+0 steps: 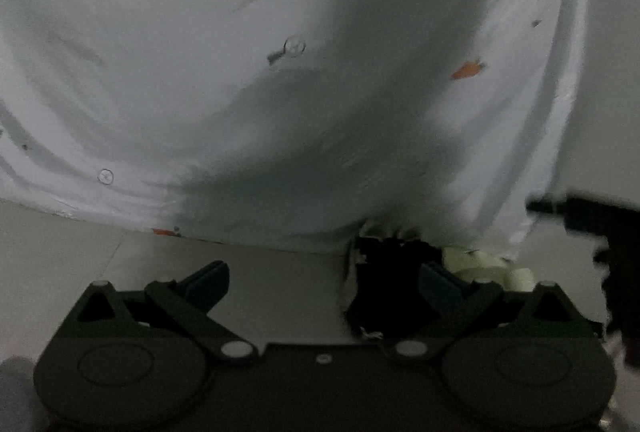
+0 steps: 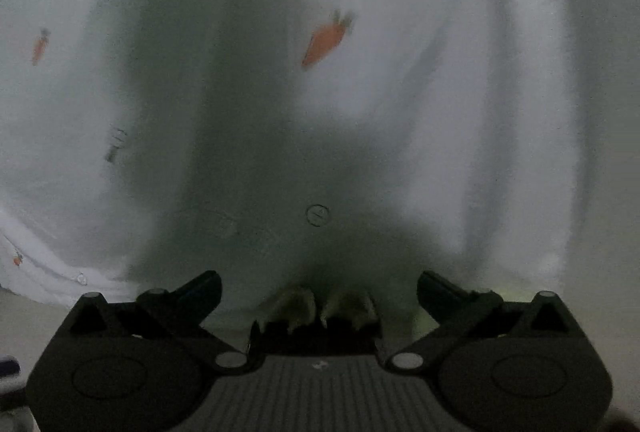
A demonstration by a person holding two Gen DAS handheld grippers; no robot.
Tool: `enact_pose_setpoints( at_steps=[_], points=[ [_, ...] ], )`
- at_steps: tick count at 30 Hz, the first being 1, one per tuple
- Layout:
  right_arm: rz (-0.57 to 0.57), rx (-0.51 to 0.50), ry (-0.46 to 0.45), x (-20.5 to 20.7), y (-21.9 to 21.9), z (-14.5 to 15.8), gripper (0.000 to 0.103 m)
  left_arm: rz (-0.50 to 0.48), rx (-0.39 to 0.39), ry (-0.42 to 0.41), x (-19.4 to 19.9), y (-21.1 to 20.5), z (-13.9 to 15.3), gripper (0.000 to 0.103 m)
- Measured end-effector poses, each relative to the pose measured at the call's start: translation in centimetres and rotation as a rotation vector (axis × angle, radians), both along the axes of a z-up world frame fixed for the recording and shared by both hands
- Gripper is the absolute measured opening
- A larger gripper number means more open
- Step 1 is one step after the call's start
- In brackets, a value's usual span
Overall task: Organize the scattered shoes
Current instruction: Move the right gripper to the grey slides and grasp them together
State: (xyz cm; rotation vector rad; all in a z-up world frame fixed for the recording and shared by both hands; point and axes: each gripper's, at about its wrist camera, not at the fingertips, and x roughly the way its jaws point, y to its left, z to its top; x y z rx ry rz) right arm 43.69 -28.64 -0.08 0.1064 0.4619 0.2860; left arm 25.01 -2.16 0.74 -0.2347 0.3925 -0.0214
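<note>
Both grippers, left (image 1: 323, 282) and right (image 2: 319, 288), are wide open, holding nothing, bare floor (image 1: 276, 284) between left's fingers. Sheet (image 1: 160, 72) hem crosses at 12 o'clock. Dark, blurry shoe (image 1: 384, 284) sits at left's 1 o'clock, by its finger.

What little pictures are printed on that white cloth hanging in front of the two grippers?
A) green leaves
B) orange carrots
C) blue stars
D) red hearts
B: the white cloth carries small orange carrots with dark tops, one plain in the right wrist view and another in the left wrist view.
</note>
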Motion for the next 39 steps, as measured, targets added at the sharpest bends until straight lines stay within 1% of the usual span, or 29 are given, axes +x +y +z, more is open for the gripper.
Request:
enact_pose_setpoints(
  at_steps=[1, 4, 5, 6, 8, 9, 11, 13, 15, 16, 19, 21, 23, 24, 26, 28, 29, 31, 33, 35, 37, 38, 39],
  points=[
    [-0.037, -0.017, 0.015, -3.1, -0.2, -0.2, 0.103, -0.009, -0.003, -0.006, -1.2, -0.1, 0.2, 0.102],
    [-0.064, 0.007, 0.015, -9.7, -0.2, -0.8, 0.103, -0.032, 0.018, -0.011, -6.0, -1.5, 1.0, 0.102],
    [-0.053, 0.029, 0.019, -12.6, -1.3, -0.6, 0.103, -0.042, 0.028, -0.008, -7.3, -1.9, 1.0, 0.102],
    [-0.049, 0.033, 0.019, -12.8, -1.3, -0.9, 0.103, -0.052, 0.038, -0.004, -8.6, -2.3, 1.0, 0.102],
    [-0.021, 0.059, 0.017, -15.6, -0.4, -1.2, 0.103, -0.063, 0.038, 0.002, -10.1, -2.8, 0.8, 0.103],
    [-0.001, 0.075, 0.023, -17.6, -0.4, -1.9, 0.103, -0.062, 0.042, 0.003, -10.8, -2.2, 0.7, 0.103],
    [0.014, 0.088, 0.027, -18.3, -0.3, -1.5, 0.103, -0.057, 0.051, 0.003, -12.3, -0.5, 0.6, 0.103],
    [0.083, 0.120, 0.053, -20.6, 1.3, -1.5, 0.103, -0.052, 0.060, 0.003, -13.7, 1.1, 0.4, 0.103],
    [0.154, 0.114, 0.070, -21.5, 2.5, -1.1, 0.103, -0.047, 0.070, 0.003, -15.2, 2.7, 0.2, 0.103],
    [0.170, 0.107, 0.069, -21.8, 3.1, -1.0, 0.103, -0.044, 0.075, 0.003, -15.9, 3.5, 0.1, 0.103],
    [0.219, 0.064, 0.088, -23.6, 6.5, -1.1, 0.103, -0.037, 0.089, 0.003, -18.1, 5.9, -0.1, 0.103],
    [0.226, 0.060, 0.097, -24.3, 7.8, -1.0, 0.103, -0.032, 0.098, 0.003, -19.5, 7.5, -0.3, 0.103],
    [0.218, 0.069, 0.120, -25.9, 11.1, -1.4, 0.103, -0.027, 0.107, 0.003, -20.9, 9.1, -0.4, 0.103],
    [0.215, 0.071, 0.121, -26.2, 11.4, -1.3, 0.103, -0.025, 0.112, 0.003, -21.7, 10.0, -0.5, 0.103],
    [0.194, 0.085, 0.137, -28.5, 15.1, -2.4, 0.103, -0.020, 0.121, 0.003, -23.1, 11.6, -0.7, 0.103],
    [0.189, 0.086, 0.145, -30.7, 18.0, -3.3, 0.101, -0.015, 0.131, 0.003, -24.6, 13.2, -0.9, 0.103],
    [0.187, 0.087, 0.148, -31.8, 19.5, -3.8, 0.099, -0.026, 0.127, 0.016, -25.2, 15.3, -1.0, 0.103],
    [0.175, 0.094, 0.136, -34.7, 22.3, -4.9, 0.088, -0.047, 0.147, 0.035, -26.1, 18.4, -1.0, 0.103],
    [0.169, 0.086, 0.122, -37.2, 25.4, -6.3, 0.083, -0.059, 0.167, 0.054, -26.8, 21.2, -1.0, 0.103],
    [0.172, 0.062, 0.109, -39.3, 28.3, -7.6, 0.078, -0.062, 0.161, 0.080, -27.2, 23.2, -1.0, 0.103],
    [0.200, 0.009, 0.109, -40.9, 31.0, -8.6, 0.061, -0.075, 0.146, 0.106, -27.5, 25.3, -1.3, 0.103],
    [0.213, -0.017, 0.108, -41.7, 32.3, -9.0, 0.059, -0.085, 0.138, 0.113, -27.5, 26.0, -1.5, 0.103],
    [0.220, -0.022, 0.108, -41.8, 32.7, -9.2, 0.057, -0.093, 0.138, 0.121, -27.5, 26.4, -1.8, 0.103]
  ],
)
